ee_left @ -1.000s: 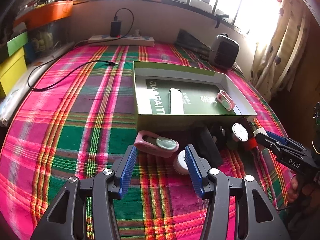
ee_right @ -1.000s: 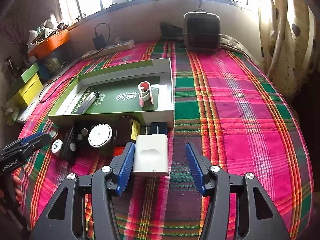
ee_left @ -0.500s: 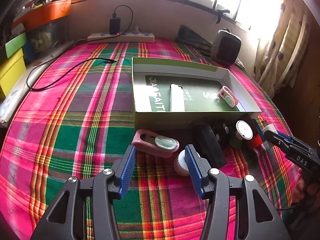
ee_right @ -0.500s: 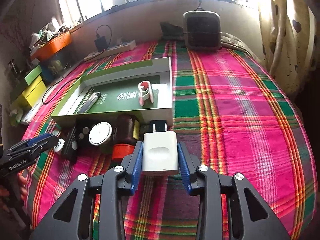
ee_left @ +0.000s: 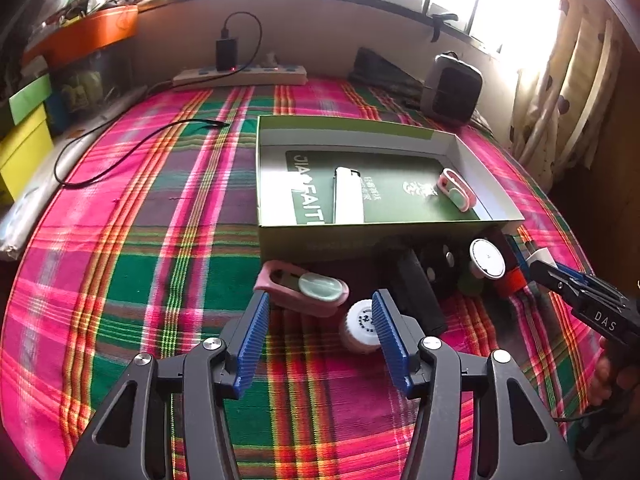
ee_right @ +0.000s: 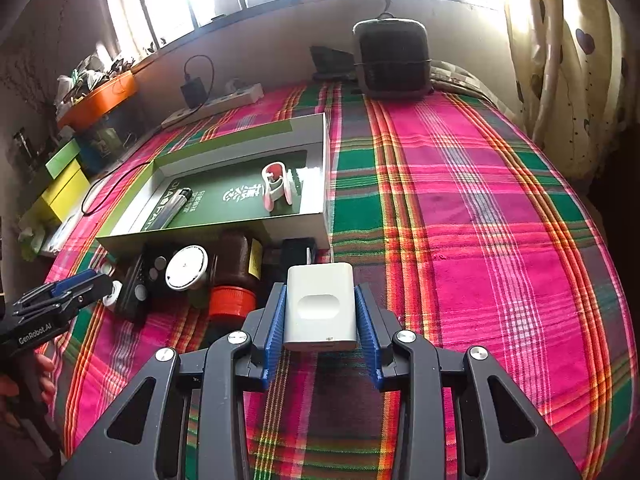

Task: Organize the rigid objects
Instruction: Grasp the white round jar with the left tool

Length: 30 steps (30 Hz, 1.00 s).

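My right gripper [ee_right: 320, 294] is shut on a white charger [ee_right: 320, 306], both blue pads pressed on its sides, just in front of the open green box [ee_right: 224, 236]. The box holds a white lighter [ee_left: 349, 192] and a pink clip [ee_left: 456, 190]. My left gripper [ee_left: 320, 300] hangs low over the plaid cloth with its jaws opening and nothing pressed between them. A second pink clip [ee_left: 304, 288] lies at its tips, and a small white-capped bottle [ee_left: 360, 322] sits by the right pad. The right gripper's tip [ee_left: 548, 270] shows at the right of the left wrist view.
Along the box's front wall lie a black remote [ee_left: 420, 288], a white-lidded jar [ee_right: 186, 268] and a brown bottle with an orange cap [ee_right: 236, 268]. A black heater [ee_right: 392, 60] and a power strip [ee_left: 240, 76] stand by the far wall. Coloured boxes [ee_left: 24, 136] line the left.
The right jaws have closed on the white charger that lay between them. The left jaws have spread a little wider. Neither hand has shifted much.
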{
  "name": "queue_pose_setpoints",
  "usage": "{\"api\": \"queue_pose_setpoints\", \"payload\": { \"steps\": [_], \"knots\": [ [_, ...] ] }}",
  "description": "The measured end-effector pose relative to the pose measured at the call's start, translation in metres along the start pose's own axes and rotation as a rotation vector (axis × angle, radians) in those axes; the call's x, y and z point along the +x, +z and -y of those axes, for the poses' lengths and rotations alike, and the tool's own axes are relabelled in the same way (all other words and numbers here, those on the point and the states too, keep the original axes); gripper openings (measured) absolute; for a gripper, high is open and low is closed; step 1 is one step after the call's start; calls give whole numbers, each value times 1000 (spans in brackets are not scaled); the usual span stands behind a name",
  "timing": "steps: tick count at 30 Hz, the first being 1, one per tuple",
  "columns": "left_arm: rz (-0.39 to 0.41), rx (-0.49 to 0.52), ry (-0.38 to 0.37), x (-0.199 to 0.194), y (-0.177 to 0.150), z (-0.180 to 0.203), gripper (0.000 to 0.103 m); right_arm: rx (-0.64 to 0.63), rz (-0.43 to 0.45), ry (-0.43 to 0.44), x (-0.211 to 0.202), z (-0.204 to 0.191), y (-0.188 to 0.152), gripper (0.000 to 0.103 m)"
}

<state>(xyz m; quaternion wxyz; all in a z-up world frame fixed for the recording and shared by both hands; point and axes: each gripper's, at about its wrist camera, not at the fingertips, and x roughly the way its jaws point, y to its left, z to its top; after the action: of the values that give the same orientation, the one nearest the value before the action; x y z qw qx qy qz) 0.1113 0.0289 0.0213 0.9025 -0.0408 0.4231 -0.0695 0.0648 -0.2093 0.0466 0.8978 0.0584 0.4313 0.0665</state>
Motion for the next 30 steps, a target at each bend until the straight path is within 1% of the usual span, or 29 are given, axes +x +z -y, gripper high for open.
{"api": "queue_pose_setpoints", "payload": {
  "steps": [6,11,16,21,24,27,30],
  "knots": [
    [-11,10,-26,-3,-5,10,53,3,2,4,0,2,0,36],
    [-43,27,-33,2,-12,19,53,5,5,10,-1,3,-1,35],
    [-38,23,-19,4,-12,20,53,8,8,14,-2,4,-2,35],
    [-30,47,15,7,-12,24,52,10,8,16,-3,5,-3,35],
    [-25,50,29,8,-11,24,49,10,7,17,-3,5,-3,35],
    [-21,42,26,8,-10,21,45,11,3,21,-2,5,-3,35],
    [-15,40,31,8,-10,19,35,14,4,23,-2,6,-4,35]
  ]
}}
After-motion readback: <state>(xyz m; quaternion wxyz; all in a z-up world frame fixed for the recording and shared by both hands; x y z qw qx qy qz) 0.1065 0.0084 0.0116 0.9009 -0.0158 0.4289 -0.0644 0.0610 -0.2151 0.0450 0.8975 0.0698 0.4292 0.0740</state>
